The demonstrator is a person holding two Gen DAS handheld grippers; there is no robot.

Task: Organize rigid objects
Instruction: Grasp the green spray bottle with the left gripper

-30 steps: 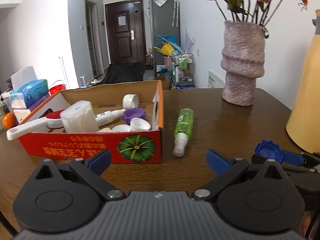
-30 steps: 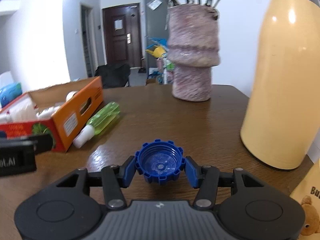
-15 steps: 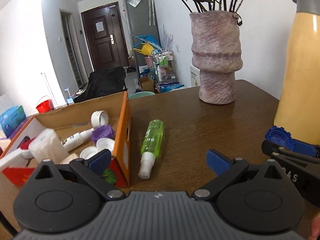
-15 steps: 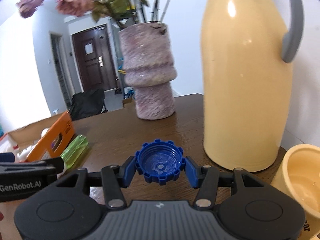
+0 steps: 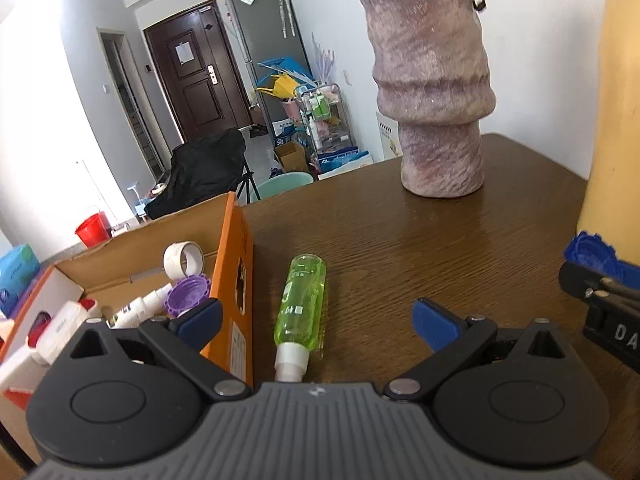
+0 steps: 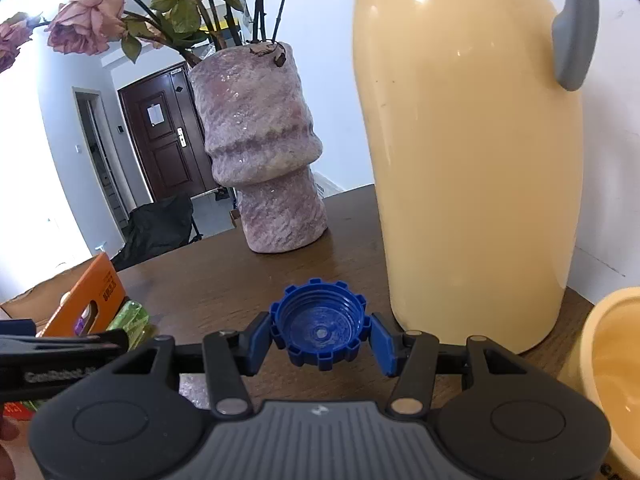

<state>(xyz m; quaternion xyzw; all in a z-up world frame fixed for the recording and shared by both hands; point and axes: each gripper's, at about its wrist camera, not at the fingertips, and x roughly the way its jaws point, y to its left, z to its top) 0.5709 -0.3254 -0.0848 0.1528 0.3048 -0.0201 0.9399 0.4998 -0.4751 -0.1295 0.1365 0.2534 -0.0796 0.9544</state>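
My right gripper [image 6: 319, 338] is shut on a blue ridged bottle cap [image 6: 320, 326], held above the brown table; the same cap [image 5: 592, 254] shows at the right edge of the left wrist view. A green spray bottle [image 5: 301, 302] lies on the table, white nozzle toward me, between the wide-apart fingers of my open left gripper [image 5: 316, 318]. Just left of it stands an orange cardboard box [image 5: 236, 264] that holds a purple cap [image 5: 188, 294], a tape roll [image 5: 184, 258], a white bottle and other small items.
A pink textured vase [image 6: 260, 148] with dried roses stands at the table's far side. A tall cream thermos [image 6: 468, 160] with a grey handle is close on the right, and a yellow mug [image 6: 612, 372] sits beside it at the right edge.
Both grippers have swung right and rolled. The box slid to the left of the left wrist view and the green bottle now lies between its fingers. The thermos and mug came into the right view.
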